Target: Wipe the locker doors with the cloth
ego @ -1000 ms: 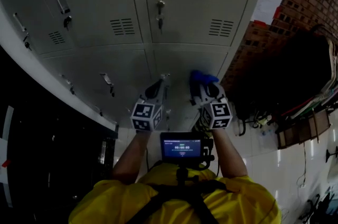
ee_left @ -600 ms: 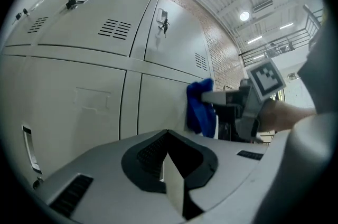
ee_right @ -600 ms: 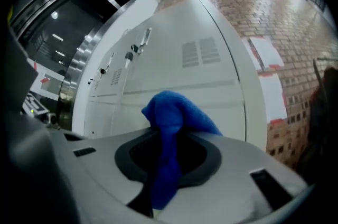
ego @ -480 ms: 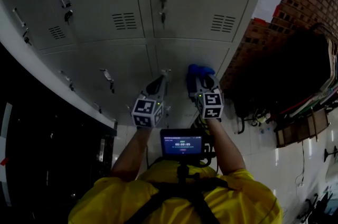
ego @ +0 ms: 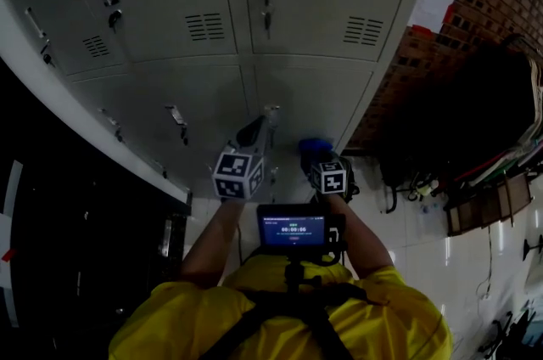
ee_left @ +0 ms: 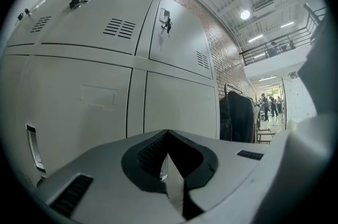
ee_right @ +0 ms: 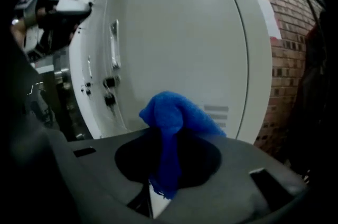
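Grey metal locker doors fill the head view, two upper ones with handles and vents and lower ones below. A blue cloth sits bunched in my right gripper, which is shut on it low on the lower right door, near that door's bottom edge. In the right gripper view the cloth hangs over the jaws in front of the pale door. My left gripper points at the seam between the lower doors, shut and empty; its view shows the jaws meeting with nothing between them.
A brick wall with paper sheets stands right of the lockers. Dark clothes hang beside it above a white tiled floor. A small screen sits on my chest mount. Left of the lockers is dark.
My right gripper has slid down the lower right door towards me with the blue cloth. The left gripper has stayed about where it was.
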`<action>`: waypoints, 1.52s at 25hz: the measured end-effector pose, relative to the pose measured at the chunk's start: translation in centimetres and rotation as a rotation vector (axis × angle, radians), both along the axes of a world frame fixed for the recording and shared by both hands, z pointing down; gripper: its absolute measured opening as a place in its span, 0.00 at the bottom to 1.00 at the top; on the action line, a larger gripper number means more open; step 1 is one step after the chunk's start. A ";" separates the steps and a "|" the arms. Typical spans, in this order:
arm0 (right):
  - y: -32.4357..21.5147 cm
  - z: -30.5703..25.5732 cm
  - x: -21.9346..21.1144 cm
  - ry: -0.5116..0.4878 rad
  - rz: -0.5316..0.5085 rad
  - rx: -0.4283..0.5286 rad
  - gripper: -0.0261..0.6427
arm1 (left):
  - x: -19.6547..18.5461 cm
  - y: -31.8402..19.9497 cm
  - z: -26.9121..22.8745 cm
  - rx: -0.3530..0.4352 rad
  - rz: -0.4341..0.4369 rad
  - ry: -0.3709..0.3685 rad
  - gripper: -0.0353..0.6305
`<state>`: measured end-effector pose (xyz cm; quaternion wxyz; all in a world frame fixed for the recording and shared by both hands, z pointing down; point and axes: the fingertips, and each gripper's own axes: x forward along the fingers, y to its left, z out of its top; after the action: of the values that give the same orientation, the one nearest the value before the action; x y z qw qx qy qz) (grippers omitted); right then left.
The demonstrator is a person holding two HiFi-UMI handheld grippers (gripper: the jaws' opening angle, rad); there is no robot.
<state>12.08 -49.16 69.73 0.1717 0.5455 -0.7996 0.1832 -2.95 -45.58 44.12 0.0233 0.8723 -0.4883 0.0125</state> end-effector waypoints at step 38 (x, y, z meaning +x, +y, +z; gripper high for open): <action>0.0 -39.4 -14.3 -0.132 -0.267 0.687 0.14 | -4.6 0.5 0.2 -0.011 -0.085 0.011 0.05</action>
<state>-2.19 -49.14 30.33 -0.0510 0.4491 -0.8880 -0.0852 -7.56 -45.05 44.33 0.0314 0.8507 -0.5246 0.0097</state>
